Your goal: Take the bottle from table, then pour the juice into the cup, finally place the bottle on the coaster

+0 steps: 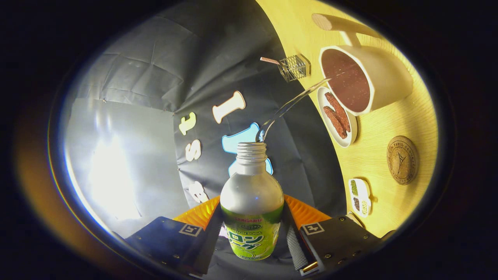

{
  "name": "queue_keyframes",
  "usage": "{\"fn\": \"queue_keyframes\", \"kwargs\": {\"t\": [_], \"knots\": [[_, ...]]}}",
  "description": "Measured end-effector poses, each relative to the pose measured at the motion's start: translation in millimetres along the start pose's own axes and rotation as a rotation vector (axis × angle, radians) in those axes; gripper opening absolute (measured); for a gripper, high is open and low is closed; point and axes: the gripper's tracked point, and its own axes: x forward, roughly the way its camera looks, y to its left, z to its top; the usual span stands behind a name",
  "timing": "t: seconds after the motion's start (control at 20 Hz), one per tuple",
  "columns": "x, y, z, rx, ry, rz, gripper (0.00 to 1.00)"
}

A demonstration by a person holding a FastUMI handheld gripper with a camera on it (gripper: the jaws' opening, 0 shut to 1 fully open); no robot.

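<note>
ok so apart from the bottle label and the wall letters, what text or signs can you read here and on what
coaster: a ring of lettering around an emblem, too small and blurred to read.
gripper, shut on the bottle: a square marker on each finger block, a "T"-like sign, no words.
cup: no text visible.

Bottle (pixel 251 206) between fingers; cup (pixel 363 79) beyond, plate (pixel 337 116) beside cup, coaster (pixel 402 159) nearer fingers
</note>
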Motion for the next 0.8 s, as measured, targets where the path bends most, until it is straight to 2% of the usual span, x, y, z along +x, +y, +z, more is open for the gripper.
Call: {"fn": "queue_keyframes", "kwargs": {"t": [0.8], "knots": [[11, -1, 11, 0.121, -0.078, 0.019, 0.78]]}}
